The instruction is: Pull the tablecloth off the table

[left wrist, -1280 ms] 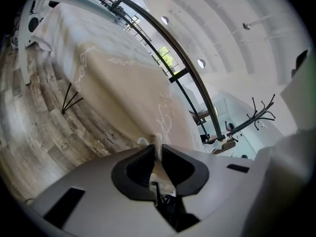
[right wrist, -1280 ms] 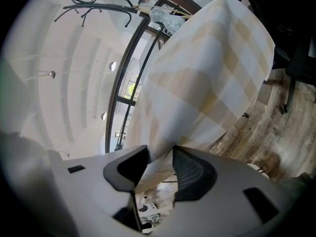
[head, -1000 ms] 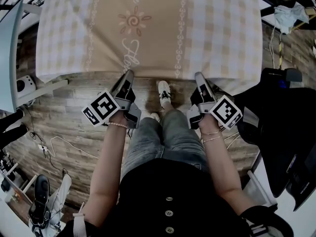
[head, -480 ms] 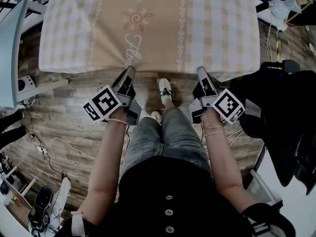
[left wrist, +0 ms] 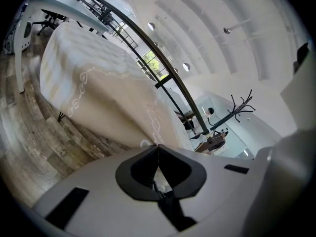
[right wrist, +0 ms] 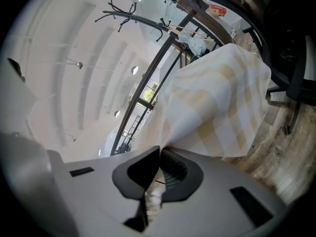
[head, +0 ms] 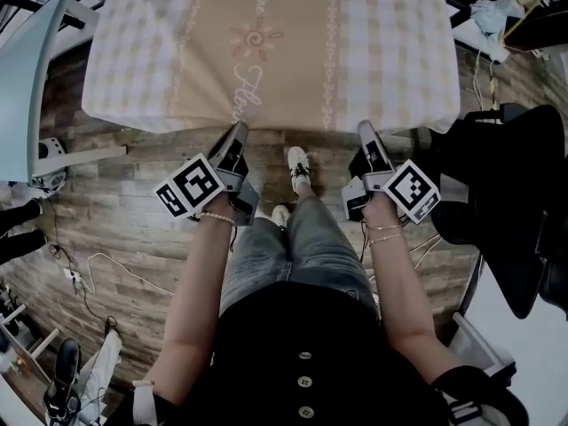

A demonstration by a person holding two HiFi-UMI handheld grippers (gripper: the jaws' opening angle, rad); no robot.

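The beige and white checked tablecloth (head: 275, 47) with a sun motif covers the table at the top of the head view, its near hem hanging toward me. My left gripper (head: 238, 132) is shut on that hem left of centre; in the left gripper view the tablecloth (left wrist: 108, 107) rises from the left gripper (left wrist: 157, 146), jaws closed on it. My right gripper (head: 365, 129) is shut on the hem further right; in the right gripper view the tablecloth (right wrist: 212, 112) fans out from the right gripper (right wrist: 160, 149).
A person's legs and white shoe (head: 298, 162) stand between the grippers on the wood floor (head: 115, 211). A black chair (head: 506, 193) is at the right, a pale blue panel (head: 27, 78) at the left, cables (head: 98, 264) on the floor.
The cloth's near edge has drawn closer to me and the grippers have pulled back a little with it; both stay closed on the hem.
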